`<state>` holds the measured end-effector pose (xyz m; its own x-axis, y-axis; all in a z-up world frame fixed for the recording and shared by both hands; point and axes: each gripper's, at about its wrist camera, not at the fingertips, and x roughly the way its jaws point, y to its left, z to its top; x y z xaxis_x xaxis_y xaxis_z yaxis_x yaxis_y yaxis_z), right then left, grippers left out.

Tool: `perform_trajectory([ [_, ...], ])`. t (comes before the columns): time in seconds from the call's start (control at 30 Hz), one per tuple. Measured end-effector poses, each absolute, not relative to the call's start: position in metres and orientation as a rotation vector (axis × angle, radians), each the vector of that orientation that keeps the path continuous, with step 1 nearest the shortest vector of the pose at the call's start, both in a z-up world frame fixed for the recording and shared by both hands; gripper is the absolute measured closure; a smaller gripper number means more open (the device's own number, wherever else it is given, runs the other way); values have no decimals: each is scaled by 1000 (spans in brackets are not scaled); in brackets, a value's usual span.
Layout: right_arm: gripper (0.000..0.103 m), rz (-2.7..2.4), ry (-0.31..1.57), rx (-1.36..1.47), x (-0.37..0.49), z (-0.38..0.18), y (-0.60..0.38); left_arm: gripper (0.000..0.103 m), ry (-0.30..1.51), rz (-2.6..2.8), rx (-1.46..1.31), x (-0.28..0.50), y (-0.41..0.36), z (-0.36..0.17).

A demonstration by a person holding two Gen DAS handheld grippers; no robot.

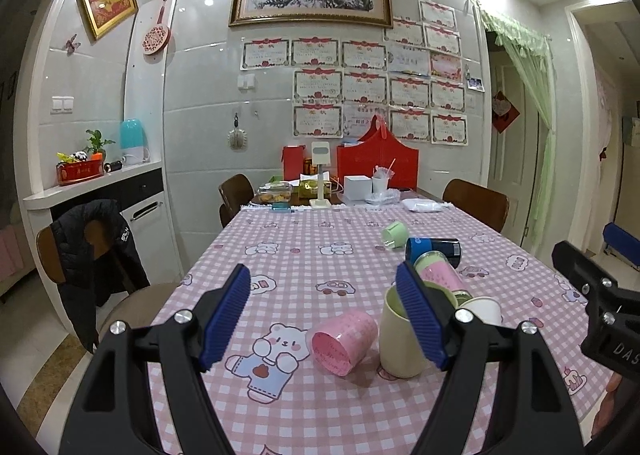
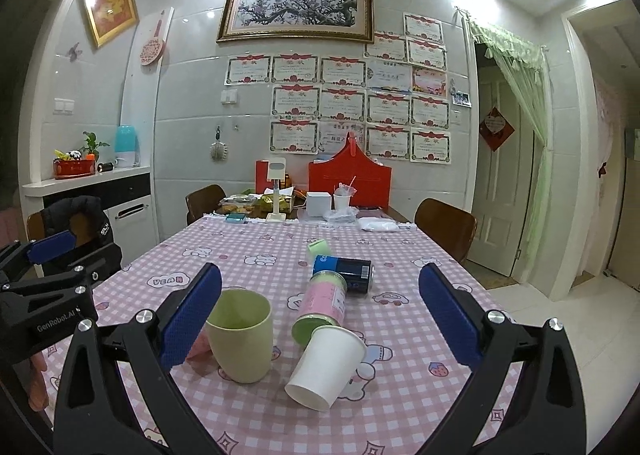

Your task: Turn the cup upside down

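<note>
Standing upright near the table's [image 2: 400, 415] front edge, the beige cup [image 2: 242, 335] is ungripped; left gripper [image 1: 324, 315] and right gripper [image 2: 320, 319] fingers spread, apparently clear.

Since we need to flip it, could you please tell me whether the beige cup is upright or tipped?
Upright: the beige cup stands on its base with its open mouth facing up.

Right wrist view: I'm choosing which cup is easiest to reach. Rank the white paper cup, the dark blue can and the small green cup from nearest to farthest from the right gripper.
1. White paper cup: on its side, between the fingers.
2. Dark blue can: lying mid-table.
3. Small green cup: just behind the can.
</note>
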<state>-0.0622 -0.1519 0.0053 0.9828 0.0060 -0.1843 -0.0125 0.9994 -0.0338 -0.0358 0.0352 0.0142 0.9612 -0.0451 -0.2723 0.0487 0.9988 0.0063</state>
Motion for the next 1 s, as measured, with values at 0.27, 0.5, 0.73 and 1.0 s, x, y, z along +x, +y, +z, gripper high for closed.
perform_trajectory([
  [0.27,8,18,177,-39,-63,3,-149,29,273,-35,1,-34,41,14],
  [0.5,8,22,182,-36,-62,2,-148,29,265,-27,3,-33,43,13],
  [0.73,8,23,181,-41,-61,1,-147,29,255,-26,5,-35,44,13],
  [1.0,8,23,182,-43,-61,0,-145,29,248,-25,6,-36,45,14],
])
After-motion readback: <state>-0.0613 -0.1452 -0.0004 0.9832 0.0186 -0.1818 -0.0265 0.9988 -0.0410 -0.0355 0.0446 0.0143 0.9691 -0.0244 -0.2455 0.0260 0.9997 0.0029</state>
